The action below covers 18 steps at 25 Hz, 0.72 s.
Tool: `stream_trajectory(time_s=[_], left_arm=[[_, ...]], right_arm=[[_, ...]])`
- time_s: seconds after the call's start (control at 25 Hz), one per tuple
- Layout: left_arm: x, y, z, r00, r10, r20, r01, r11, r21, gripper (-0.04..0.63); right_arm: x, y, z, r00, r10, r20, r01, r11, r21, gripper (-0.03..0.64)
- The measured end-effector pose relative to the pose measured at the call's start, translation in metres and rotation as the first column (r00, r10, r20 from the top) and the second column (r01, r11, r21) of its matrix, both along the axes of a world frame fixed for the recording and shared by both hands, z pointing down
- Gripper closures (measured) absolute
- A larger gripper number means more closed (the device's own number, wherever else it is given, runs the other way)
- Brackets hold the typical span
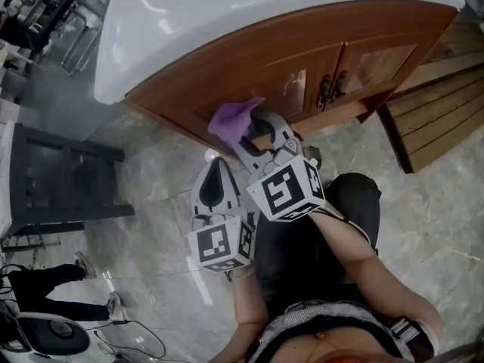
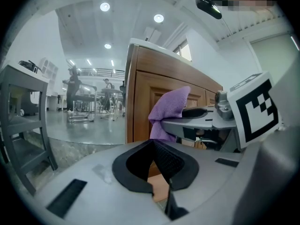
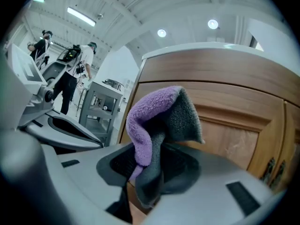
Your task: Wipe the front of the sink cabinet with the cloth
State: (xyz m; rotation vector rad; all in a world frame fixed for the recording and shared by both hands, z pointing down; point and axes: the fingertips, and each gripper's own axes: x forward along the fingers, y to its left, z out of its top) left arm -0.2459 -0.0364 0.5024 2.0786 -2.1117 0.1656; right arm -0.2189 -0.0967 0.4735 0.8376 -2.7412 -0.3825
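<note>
Now right tongs clamp the cloth; left tongs closed.

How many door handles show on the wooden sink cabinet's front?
2. One dark metal door handle and its twin sit side by side on the brown wooden sink cabinet, right of the purple cloth. Others may be hidden.

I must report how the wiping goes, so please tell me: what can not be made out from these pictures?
- Whether the cloth touches the cabinet front: head view, the right gripper covers that spot.
- Sink basin: head view, cut off by the top edge; only the white countertop shows.
- Door handles: head view, too small and dark for their shape.
- People behind: left gripper view, too small.
</note>
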Motion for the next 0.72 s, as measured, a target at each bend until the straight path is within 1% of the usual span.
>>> stream_trajectory(time_s=[0.48, 0.72], left_arm=[[0.014, -0.008, 0.005, 0.999, 0.032, -0.01, -0.032, 0.999, -0.004, 0.595], [0.021, -0.012, 0.005, 0.999, 0.05, -0.007, -0.05, 0.999, -0.006, 0.595]], right_arm=[[0.016, -0.006, 0.0, 0.999, 0.035, -0.021, -0.035, 0.999, 0.012, 0.44], [0.026, -0.01, 0.002, 0.999, 0.049, -0.012, -0.049, 0.999, -0.004, 0.44]])
